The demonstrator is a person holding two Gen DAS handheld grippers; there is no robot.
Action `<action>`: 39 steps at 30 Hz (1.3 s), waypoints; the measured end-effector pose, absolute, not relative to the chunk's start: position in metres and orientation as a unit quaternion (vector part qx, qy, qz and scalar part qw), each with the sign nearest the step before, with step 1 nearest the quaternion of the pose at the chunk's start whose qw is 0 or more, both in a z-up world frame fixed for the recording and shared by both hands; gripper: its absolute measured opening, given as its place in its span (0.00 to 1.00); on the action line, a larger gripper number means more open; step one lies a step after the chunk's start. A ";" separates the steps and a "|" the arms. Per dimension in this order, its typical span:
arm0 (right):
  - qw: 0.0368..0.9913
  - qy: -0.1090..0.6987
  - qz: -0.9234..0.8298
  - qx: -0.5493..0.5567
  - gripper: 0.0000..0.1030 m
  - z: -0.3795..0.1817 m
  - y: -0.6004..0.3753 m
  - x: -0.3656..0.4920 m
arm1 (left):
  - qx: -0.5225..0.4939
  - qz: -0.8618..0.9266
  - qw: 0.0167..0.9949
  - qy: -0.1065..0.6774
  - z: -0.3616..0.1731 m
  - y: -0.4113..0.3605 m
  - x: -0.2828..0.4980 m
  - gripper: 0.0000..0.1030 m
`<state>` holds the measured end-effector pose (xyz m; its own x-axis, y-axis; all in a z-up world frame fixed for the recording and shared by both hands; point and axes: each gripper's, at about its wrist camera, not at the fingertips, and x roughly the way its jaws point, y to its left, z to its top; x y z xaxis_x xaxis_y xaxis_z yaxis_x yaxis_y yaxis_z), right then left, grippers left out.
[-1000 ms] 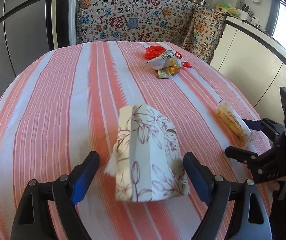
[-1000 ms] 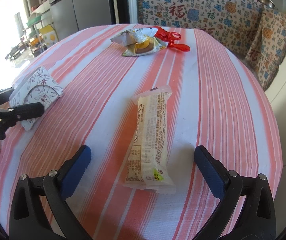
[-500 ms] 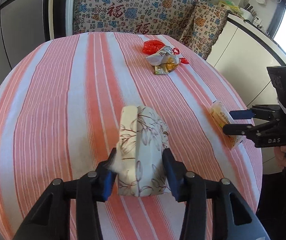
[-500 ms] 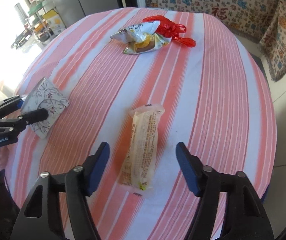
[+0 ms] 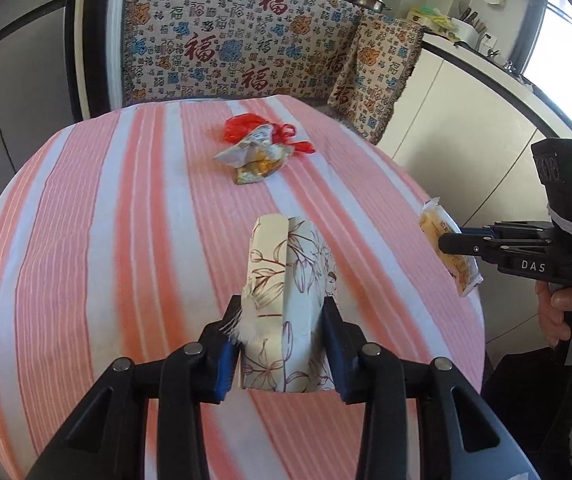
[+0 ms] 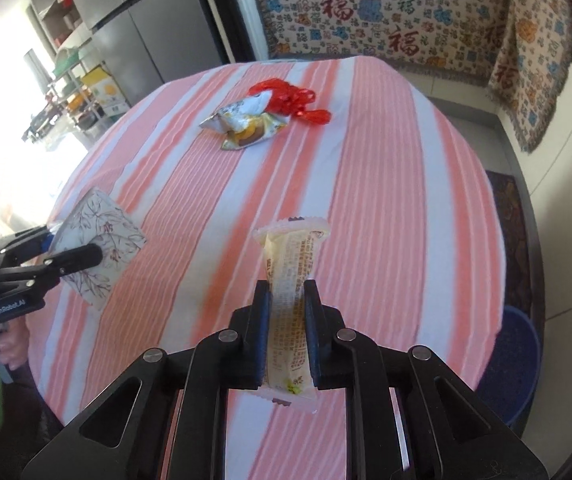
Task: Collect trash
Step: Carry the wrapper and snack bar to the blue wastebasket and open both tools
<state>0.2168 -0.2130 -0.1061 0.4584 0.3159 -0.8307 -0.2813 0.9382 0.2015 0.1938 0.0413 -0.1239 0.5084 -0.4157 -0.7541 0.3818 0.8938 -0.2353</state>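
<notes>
The left gripper [image 5: 282,336] is closed on a soft white tissue pack printed with brown leaves and flowers [image 5: 287,300]. Its two blue-padded fingers press the pack from both sides near its lower end, and the pack stands out forward between them, above the round table with the pink and white striped cloth [image 5: 106,240]. A little white tuft sticks out at the left side of the pack, beside the left finger. In the right wrist view the same pack [image 6: 98,236] is seen at the left edge of the table, held in the black jaws.

The right gripper [image 6: 287,320] is closed on a long pale yellow snack wrapper with small printed text [image 6: 291,288]. The fingers squeeze it in its lower half, so the wrapper is narrow there and opens wider at its crimped top end. In the left wrist view this wrapper [image 5: 435,226] is at the right edge of the table, held in the other gripper [image 5: 451,242].

Further on the table lie a crumpled silver and yellow foil wrapper [image 6: 244,122] and a piece of red shiny plastic [image 6: 289,98]. They touch each other, the red piece behind the foil one. Both are well apart from the two grippers.

Behind the table hangs a patterned cloth with red Chinese characters [image 5: 246,36].
</notes>
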 end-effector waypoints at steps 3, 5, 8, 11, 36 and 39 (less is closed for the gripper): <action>0.864 0.482 0.142 0.030 0.15 -0.098 -0.260 0.205 | -0.014 -0.262 0.864 0.430 -0.112 0.005 0.190 0.37; 0.868 0.482 0.113 0.036 0.15 -0.097 -0.296 0.197 | -0.007 -0.287 0.859 0.424 -0.108 -0.024 0.188 0.37; 0.869 0.488 0.067 0.051 0.15 -0.103 -0.349 0.190 | 0.005 -0.324 0.846 0.424 -0.108 -0.072 0.192 0.37; 0.867 0.492 0.027 0.072 0.15 -0.113 -0.397 0.184 | 0.013 -0.352 0.833 0.427 -0.107 -0.123 0.199 0.37; 0.843 0.496 -0.053 0.201 0.43 -0.209 -0.555 0.176 | 0.087 -0.396 0.771 0.492 -0.219 -0.385 0.251 0.54; 0.846 0.490 -0.065 0.202 0.50 -0.208 -0.556 0.172 | 0.092 -0.375 0.775 0.499 -0.225 -0.389 0.256 0.54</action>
